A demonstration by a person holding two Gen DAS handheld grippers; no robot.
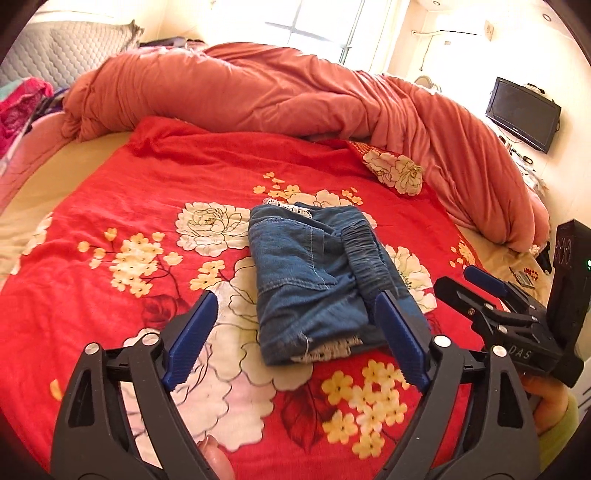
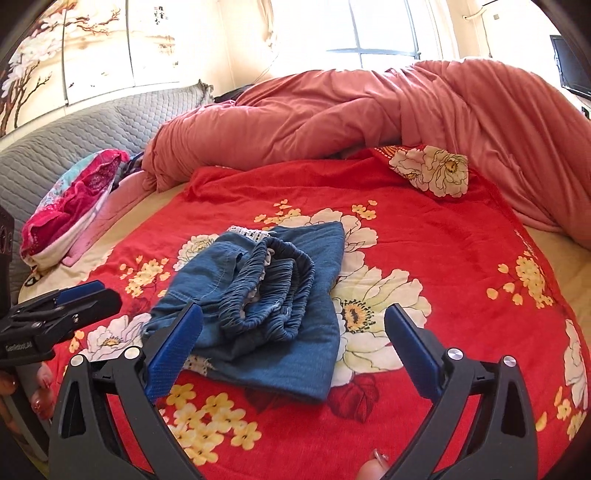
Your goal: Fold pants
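Now: pants (image 1: 314,284) lie folded on red blanket (image 1: 147,192) | left gripper (image 1: 295,332), right gripper (image 2: 291,347) spread wide, nothing held | risk: loose waistband layers may be unfolded if snagged.

The letters "DAS" are showing in pale print on the black body of the right gripper (image 1: 480,291), out at about three o'clock from the left wrist camera. On the left gripper (image 2: 86,291), sitting at about nine o'clock from the right wrist camera, a small white word is running along the black housing, too blurred to read surely. A few dark characters are hanging on the painted wall panel (image 2: 159,14) at eleven o'clock, too small to read.
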